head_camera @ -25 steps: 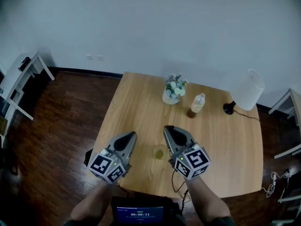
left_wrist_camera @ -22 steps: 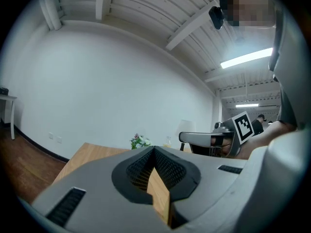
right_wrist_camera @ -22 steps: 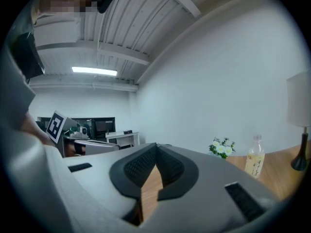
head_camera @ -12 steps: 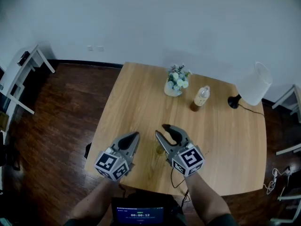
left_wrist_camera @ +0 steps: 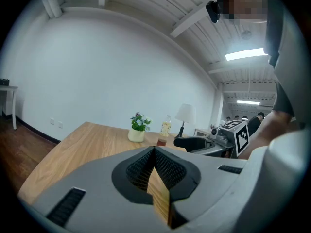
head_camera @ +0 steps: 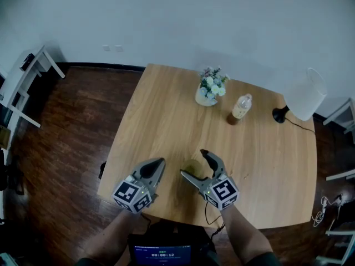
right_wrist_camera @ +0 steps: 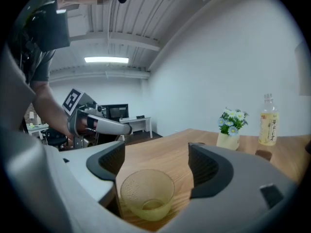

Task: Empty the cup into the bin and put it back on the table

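A translucent yellowish cup [right_wrist_camera: 147,194] stands upright on the wooden table [head_camera: 166,110] near its front edge, with a little yellowish residue at its bottom. My right gripper [right_wrist_camera: 156,157] has its jaws opening, one on each side of the cup, and neither pad presses on it. In the head view the cup [head_camera: 195,169] shows between the spread jaws of the right gripper [head_camera: 193,163]. The left gripper [head_camera: 160,163] hovers just left of it with its jaws shut and nothing between them; in its own view the left gripper [left_wrist_camera: 154,150] points across the table.
At the far side of the table stand a white vase of flowers [head_camera: 209,87], a bottle of yellowish drink [head_camera: 240,108] and a white lamp [head_camera: 308,96] with its cord. Dark wood floor surrounds the table. White furniture [head_camera: 25,76] stands at the left wall.
The right gripper's jaws went from shut to wide apart and now straddle the cup, which earlier stood just left of them. The left gripper stayed shut and barely moved.
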